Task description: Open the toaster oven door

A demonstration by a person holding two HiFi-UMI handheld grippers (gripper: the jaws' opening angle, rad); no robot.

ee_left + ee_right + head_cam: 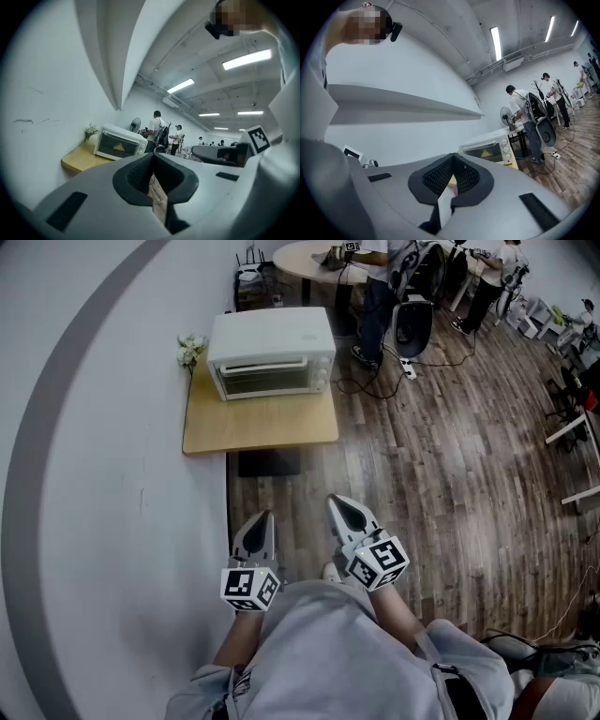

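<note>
Left gripper [262, 526] and right gripper [342, 510] are held clenched, empty, at lower centre. The toaster oven [270, 352] sits at upper centre, well apart, door closed — approach judged not yet begun.

Hand-held tools: the left gripper [265, 518] and the right gripper [337, 502] have pale grey, tapered shells with dark, ribbed pads [437, 177]. Each carries a cube [250, 588] of black-and-white square markers. The person wears a light grey, short-sleeved top [328, 652].

The toaster oven [272, 351] sits at the back of the worktop [262, 424], upper centre of the frame, a plant [190, 350] just left of it. The left gripper [265, 517] and right gripper [338, 503] lie at bottom centre, well apart from it.
</note>
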